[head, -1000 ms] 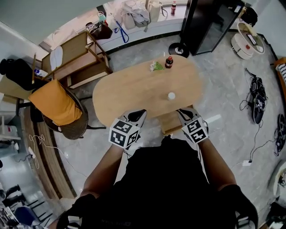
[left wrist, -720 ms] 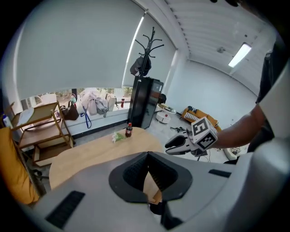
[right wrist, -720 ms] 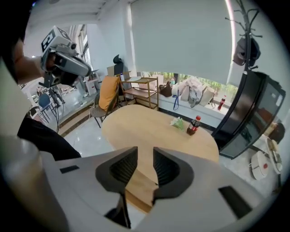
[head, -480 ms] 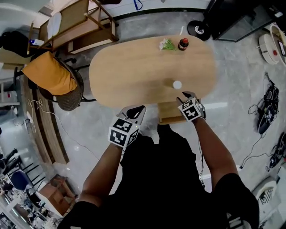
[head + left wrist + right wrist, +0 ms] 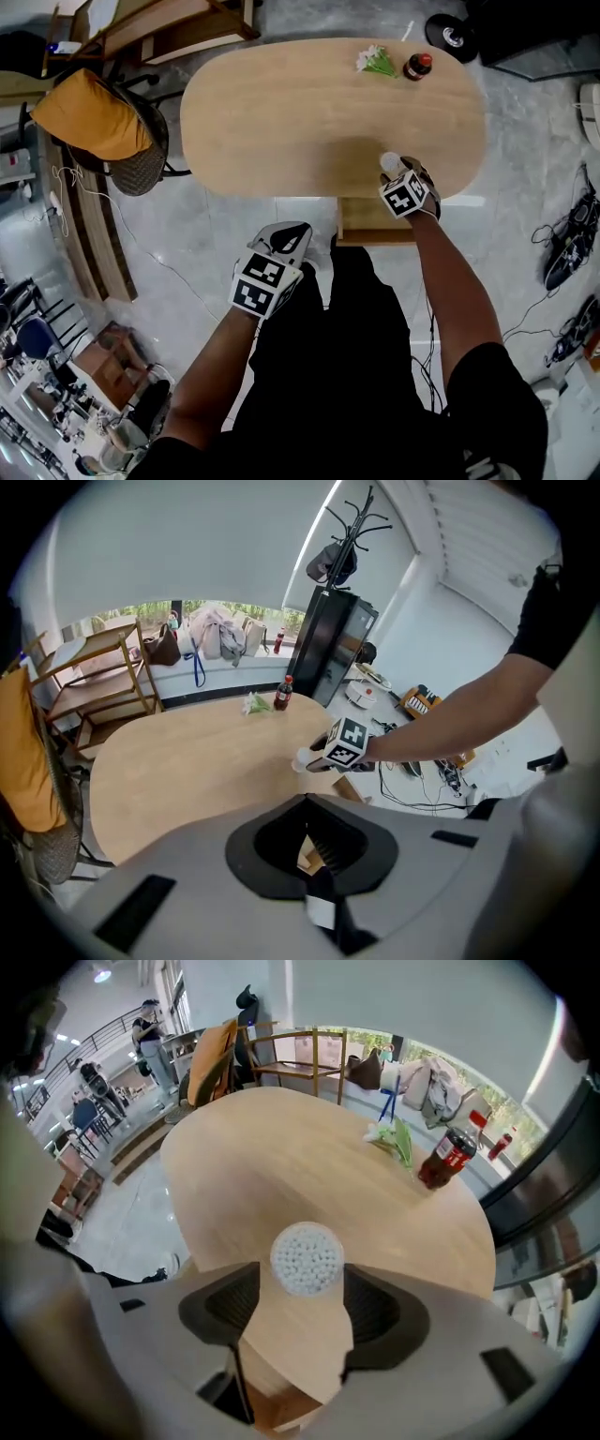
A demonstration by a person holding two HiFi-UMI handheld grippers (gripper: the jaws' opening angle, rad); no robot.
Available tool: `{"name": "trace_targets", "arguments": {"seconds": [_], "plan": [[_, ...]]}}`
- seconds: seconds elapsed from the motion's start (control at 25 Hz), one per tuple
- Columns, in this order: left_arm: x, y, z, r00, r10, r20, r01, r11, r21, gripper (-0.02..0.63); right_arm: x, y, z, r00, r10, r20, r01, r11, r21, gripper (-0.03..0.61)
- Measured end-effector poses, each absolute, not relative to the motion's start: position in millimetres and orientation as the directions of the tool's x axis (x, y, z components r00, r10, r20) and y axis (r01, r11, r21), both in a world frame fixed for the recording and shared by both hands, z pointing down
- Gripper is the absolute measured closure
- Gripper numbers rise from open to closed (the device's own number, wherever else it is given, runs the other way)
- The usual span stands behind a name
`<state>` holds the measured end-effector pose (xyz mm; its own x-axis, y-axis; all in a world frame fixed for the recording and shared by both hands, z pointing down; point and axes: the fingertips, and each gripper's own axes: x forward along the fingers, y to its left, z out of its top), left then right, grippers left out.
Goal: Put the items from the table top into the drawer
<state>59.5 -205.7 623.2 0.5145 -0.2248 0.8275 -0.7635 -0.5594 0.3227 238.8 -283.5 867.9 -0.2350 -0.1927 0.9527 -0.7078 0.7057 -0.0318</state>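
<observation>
Head view, from above: an oval wooden worktop with an open drawer projecting from under its near edge, right of centre.

The right hand-held gripper points steeply down at the near right part of the worktop, with its marker cube above the drawer's inner end. In the right gripper view its jaws are opening and stand wide apart. A round white tub of cotton swabs stands upright on the worktop between the jaw tips. A narrow gap shows at either side, so the pads do not press on it. In the head view the tub shows just beyond the cube, close to the worktop's edge.

The left hand-held gripper hangs over the pale floor, clear of the worktop and left of the drawer. In the left gripper view its jaws meet, with nothing held between them.

Two more items stand at the far right of the worktop, well apart from the tub. One is a dark drink bottle with a red cap, standing upright. The other is a small green-and-white bundle just beside it on the left.

Left of the worktop, a chair carries an orange cushion.
</observation>
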Motion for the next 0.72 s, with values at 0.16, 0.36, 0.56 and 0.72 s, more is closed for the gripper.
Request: {"name": "trace_targets", "arguments": {"seconds": [0.16, 0.36, 0.56, 0.72], "plan": [[52.6, -187.4, 630.9, 0.501, -0.201, 0.842, -0.779, -0.528, 0.338, 0.609, 237.8, -290.6, 879.1, -0.226, -0.182, 0.957, -0.700, 0.714, -0.030, 0.321], [40.4, -177.3, 638.1, 0.483, -0.205, 0.851, -0.800, -0.498, 0.334, 0.609, 230.4, -296.5, 884.7, -0.244, -0.178, 0.953, -0.695, 0.718, -0.044, 0.321], [35.6, -169.1, 634.1, 0.487, -0.199, 0.851, -0.797, -0.501, 0.339, 0.609, 226.2, -295.2, 890.2, -0.234, -0.170, 0.957, -0.700, 0.712, -0.045, 0.318], [38.4, -157.6, 634.3, 0.504, -0.174, 0.846, -0.770, -0.535, 0.349, 0.609, 225.2, -298.6, 891.6, -0.224, -0.187, 0.956, -0.709, 0.705, -0.029, 0.318]]}}
